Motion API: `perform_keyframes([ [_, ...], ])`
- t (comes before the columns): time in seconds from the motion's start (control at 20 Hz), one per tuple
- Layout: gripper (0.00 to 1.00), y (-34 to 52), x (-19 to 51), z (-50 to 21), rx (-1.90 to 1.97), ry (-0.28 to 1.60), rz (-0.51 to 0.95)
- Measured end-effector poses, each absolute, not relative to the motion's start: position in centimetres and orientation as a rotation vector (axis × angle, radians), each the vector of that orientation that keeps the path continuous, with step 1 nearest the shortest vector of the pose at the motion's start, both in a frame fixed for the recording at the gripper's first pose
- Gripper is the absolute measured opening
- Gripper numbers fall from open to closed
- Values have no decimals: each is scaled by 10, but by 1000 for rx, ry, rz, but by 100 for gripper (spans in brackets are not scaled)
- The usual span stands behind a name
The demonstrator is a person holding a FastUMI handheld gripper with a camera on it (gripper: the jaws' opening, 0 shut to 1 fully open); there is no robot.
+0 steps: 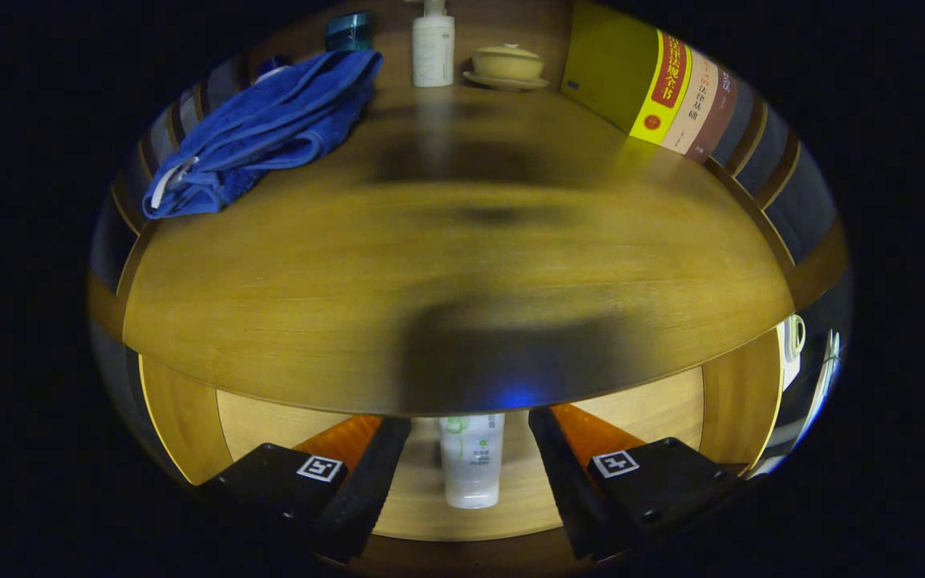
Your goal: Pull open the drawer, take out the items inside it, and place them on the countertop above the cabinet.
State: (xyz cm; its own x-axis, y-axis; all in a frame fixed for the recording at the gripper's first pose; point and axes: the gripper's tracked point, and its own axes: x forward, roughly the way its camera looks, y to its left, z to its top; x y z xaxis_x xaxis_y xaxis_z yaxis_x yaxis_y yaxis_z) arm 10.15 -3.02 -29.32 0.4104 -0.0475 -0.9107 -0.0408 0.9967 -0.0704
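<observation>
A white tube point(472, 470) with a green mark lies on the pale wooden floor of the open drawer point(266, 425). Its far end is hidden under the front edge of the countertop point(462, 273). My gripper point(469, 419) hangs above the drawer, open. The tube shows in the gap between the two fingers, and neither finger touches it. The gripper's shadow falls on the countertop's front edge just beyond the fingertips.
A crumpled blue towel point(270, 128) lies on the countertop's back left. A teal jar point(349, 30), a white pump bottle point(433, 50) and a tan lidded bowl on a saucer point(507, 64) stand along the back. Books point(655, 88) lean at the back right.
</observation>
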Motion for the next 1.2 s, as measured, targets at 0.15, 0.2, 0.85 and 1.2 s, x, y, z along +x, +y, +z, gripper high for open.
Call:
perform_keyframes([
  [0.15,93,-31,98,-302,-90,1180,-13],
  [0.2,93,-33,96,-305,-88,1191,-14],
  [0.85,43,-36,124,-265,-98,1181,35],
  [1.2,43,-27,84,-220,-66,1137,68],
])
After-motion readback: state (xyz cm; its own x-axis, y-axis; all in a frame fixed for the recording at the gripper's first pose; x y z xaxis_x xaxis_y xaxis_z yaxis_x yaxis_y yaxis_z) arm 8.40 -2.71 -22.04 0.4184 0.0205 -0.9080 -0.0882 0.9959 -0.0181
